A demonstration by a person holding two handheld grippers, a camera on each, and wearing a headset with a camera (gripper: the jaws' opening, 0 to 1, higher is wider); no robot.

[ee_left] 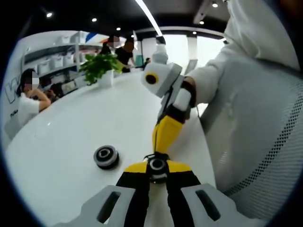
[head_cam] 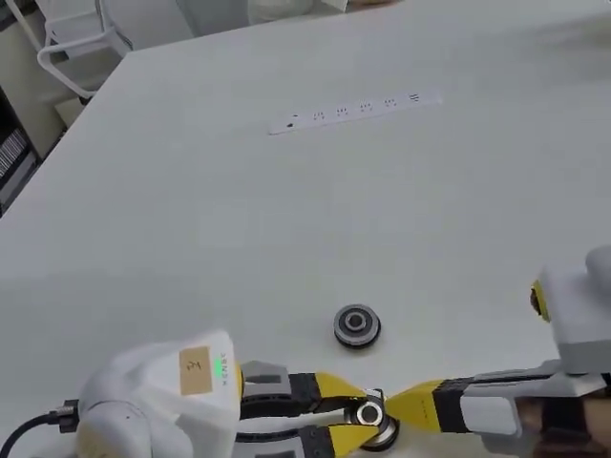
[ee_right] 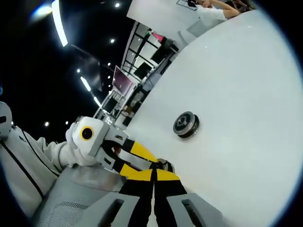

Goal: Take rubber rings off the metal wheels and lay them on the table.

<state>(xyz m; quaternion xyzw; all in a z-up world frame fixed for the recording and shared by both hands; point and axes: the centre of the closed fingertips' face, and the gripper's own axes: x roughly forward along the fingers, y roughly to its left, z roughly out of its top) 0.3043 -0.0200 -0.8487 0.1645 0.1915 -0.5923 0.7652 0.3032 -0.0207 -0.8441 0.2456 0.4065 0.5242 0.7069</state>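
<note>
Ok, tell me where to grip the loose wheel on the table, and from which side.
Take the loose wheel across its outer rim, coming straight down from above. It lies flat on the table, hub up, with bare table around it, so opposite rim edges look free for both jaws.

Wide open table (head_cam: 191,210), one loose wheel (head_cam: 357,325) near front, power strip (head_cam: 353,110) well beyond
</note>
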